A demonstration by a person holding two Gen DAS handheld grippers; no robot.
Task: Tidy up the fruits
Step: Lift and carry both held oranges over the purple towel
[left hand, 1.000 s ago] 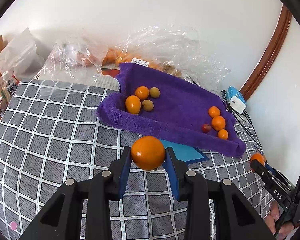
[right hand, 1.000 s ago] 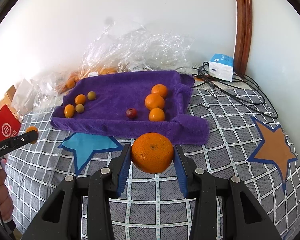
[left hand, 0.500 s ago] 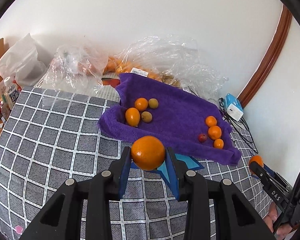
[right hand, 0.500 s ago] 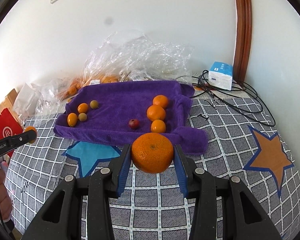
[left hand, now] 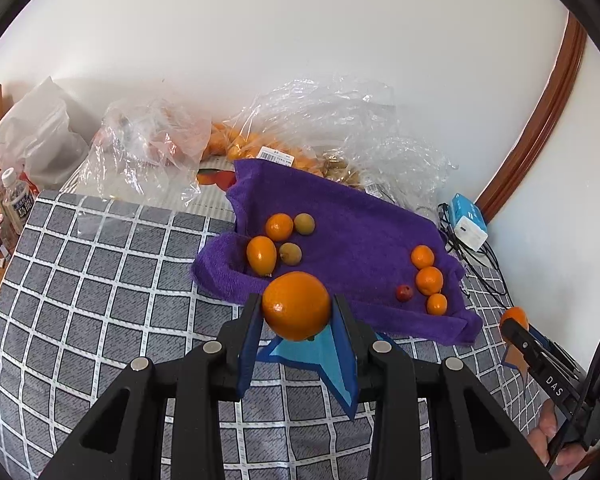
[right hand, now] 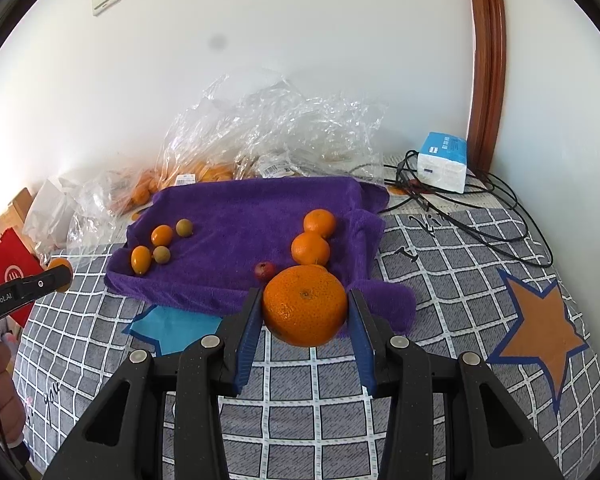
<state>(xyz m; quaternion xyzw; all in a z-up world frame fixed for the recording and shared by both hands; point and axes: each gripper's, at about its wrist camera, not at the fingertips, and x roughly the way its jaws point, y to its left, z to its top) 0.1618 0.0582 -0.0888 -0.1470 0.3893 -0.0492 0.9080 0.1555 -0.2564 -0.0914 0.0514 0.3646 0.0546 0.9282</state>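
- The left tool [left hand: 296, 312] is clamped on a small orange [left hand: 296, 306], its blue pads pressing both sides, held above the checked cover [left hand: 100, 300].
- The right tool [right hand: 305, 312] grips a larger mandarin [right hand: 305, 306] the same way.
- The purple towel [right hand: 240, 216] lies at 12 o'clock from both tools. On it, four small fruits sit at its left end; three oranges and a red fruit [right hand: 264, 270] sit at its right.
- "GenRobot.AI" reads on the left tool's side in the right wrist view; "DAS" reads on the right tool's finger [left hand: 540, 364].
- Barcode labels [left hand: 275, 155] on the plastic bags [left hand: 320, 128] are too small to read.
- The blue-and-white box [right hand: 442, 162] lies at 2 o'clock; its print is illegible.
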